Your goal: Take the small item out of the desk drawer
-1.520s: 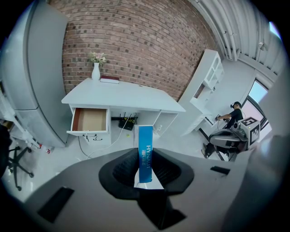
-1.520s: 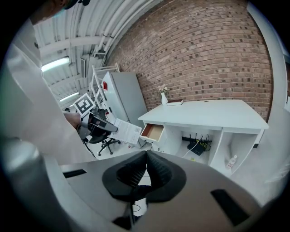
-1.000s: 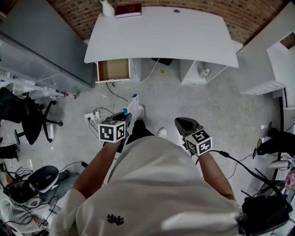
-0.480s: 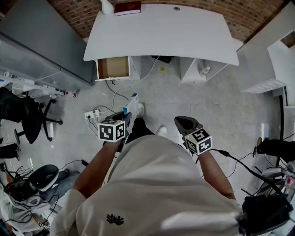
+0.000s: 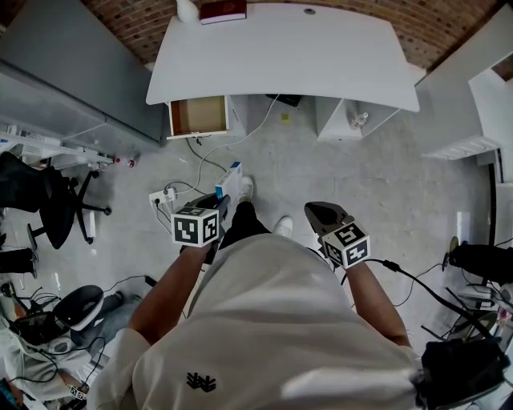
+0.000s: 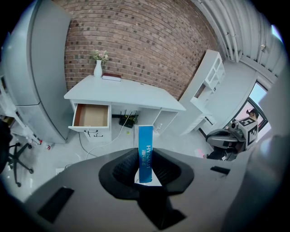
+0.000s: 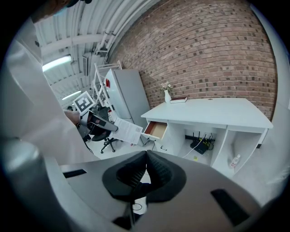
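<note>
- The desk drawer (image 5: 197, 117) is hanging open at the left end of the white desk (image 5: 280, 56), and only its bare brown floor is showing.
- The small item, a slim blue-and-white box (image 6: 145, 136), is sitting out of the drawer and well apart from the desk, held over the floor in front of the person.
- The left gripper (image 6: 145, 150) is clamping this box, with one dark pad pressing on each broad side and the blue narrow edge sticking up past the tips.
- White letters reading "HYNAUT" are running along that blue edge. The smaller print below them is too small to read.
- In the right gripper view the box's broad white face is showing lines of print that cannot be made out.
- The right gripper (image 7: 146, 156) is holding nothing, its jaws pressing together tip to tip.
- A white vase (image 6: 98, 68) is standing at the back left corner of the desk and holding a few pale flowers (image 6: 100, 55), with a dark red book (image 5: 223, 10) lying just beside it.
- An open compartment under the desk's right side is holding a small pale bottle (image 7: 234, 161).
- Each gripper's cube is showing black-and-white square markers.
</note>
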The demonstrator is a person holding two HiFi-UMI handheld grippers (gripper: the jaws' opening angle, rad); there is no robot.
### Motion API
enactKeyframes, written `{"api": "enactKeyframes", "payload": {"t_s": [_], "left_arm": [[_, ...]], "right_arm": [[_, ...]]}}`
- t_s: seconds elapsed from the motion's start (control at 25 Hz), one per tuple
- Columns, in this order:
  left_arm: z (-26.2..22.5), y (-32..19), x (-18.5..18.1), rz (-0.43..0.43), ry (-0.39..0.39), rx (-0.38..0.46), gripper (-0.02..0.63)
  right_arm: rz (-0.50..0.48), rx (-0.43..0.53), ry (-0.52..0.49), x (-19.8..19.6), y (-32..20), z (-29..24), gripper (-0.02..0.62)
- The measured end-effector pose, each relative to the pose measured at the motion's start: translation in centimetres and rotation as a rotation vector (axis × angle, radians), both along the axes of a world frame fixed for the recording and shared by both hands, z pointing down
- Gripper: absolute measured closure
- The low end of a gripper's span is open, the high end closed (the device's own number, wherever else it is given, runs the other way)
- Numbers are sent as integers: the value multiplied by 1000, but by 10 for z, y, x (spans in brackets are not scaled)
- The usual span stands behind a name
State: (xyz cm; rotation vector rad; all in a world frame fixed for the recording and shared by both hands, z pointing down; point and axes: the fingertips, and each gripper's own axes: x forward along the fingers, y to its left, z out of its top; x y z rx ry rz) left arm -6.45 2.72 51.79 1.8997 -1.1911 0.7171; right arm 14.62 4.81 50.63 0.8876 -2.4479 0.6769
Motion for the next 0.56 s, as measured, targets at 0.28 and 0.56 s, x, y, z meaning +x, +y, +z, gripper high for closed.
{"api": "enactKeyframes", "payload": {"t_s": [0.28, 0.56], "left_arm": [[3, -6, 1, 9, 13, -2, 508], [2, -21, -11, 12, 8, -1, 508]], "right_arm": [[3, -9, 5, 1, -2, 0, 566], [-3, -21, 17, -12, -12, 3, 566]]}}
